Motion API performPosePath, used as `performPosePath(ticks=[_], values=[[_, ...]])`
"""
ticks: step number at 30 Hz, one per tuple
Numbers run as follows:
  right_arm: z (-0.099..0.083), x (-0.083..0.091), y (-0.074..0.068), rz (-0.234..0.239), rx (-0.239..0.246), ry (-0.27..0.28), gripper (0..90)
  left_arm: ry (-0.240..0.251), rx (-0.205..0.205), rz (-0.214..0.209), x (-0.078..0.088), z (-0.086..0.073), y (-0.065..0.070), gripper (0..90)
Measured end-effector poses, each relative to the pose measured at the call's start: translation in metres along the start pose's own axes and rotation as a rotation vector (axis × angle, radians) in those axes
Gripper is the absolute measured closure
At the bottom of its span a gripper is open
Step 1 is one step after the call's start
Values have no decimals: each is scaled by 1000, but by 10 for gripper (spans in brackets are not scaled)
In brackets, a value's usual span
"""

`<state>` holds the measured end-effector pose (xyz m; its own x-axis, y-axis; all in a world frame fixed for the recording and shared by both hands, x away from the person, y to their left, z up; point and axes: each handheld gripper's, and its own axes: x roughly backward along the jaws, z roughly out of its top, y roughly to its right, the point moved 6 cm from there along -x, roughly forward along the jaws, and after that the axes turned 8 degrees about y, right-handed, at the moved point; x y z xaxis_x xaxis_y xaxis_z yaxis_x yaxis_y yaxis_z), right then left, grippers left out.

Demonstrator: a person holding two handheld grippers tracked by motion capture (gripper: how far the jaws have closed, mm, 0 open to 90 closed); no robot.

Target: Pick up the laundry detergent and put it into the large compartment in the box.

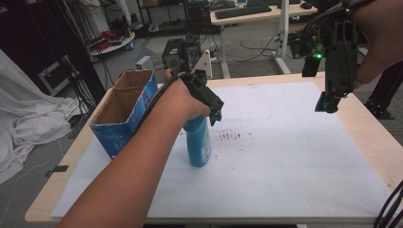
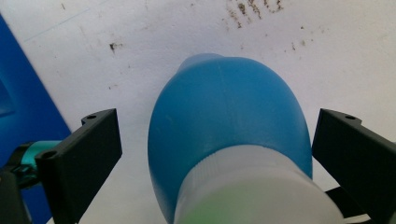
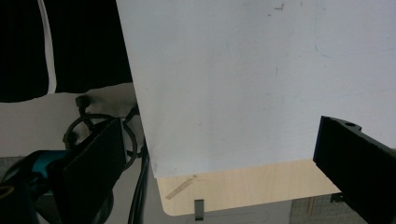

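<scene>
The blue plastic bottle with a white screw collar (image 1: 198,142) stands upright on the white sheet (image 1: 285,142) covering the pale wooden table (image 1: 375,137), just beside the open-topped blue cardboard box (image 1: 124,111) and near a patch of brown specks (image 1: 230,135). Its long axis runs vertically, base on the sheet and cap end pointing up toward the left gripper (image 1: 209,102), which hangs directly over it. In the left gripper view the bottle's rounded shoulder (image 2: 229,126) and pale collar sit between the two black jaws, which stand wide apart with clear sheet showing on both sides, so the left gripper is open and grips nothing. The body looks like smooth, stiff moulded plastic, probably slippery and, if it holds liquid, moderately heavy and prone to tipping when nudged near the top. The best hold would likely be at the neck just under the collar, where the narrowing gives the jaws a ledge, or squarely across the flatter sides of the body. The right gripper (image 1: 328,102) hovers well apart over the far right of the table, its jaws spread wide and empty above the sheet's edge (image 3: 154,154) in the right gripper view.
</scene>
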<state>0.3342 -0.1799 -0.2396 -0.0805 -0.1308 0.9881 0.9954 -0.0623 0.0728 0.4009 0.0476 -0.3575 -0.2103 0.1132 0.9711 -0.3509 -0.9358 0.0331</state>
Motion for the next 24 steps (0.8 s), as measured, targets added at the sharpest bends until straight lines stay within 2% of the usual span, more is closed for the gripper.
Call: performPosePath(ticks=[12, 14, 15, 24], values=[[0, -3, 1, 5, 2, -1, 18, -5, -4, 12, -1, -1, -2, 34], [1, -3, 0, 7, -1, -2, 18, -4, -4, 15, 0, -1, -2, 94], [1, -3, 0, 7, -1, -2, 18, 0, 0, 6, 0, -1, -1, 94], [-1, -4, 0, 7, -2, -1, 18, -1, -7, 15, 0, 0, 0, 117]])
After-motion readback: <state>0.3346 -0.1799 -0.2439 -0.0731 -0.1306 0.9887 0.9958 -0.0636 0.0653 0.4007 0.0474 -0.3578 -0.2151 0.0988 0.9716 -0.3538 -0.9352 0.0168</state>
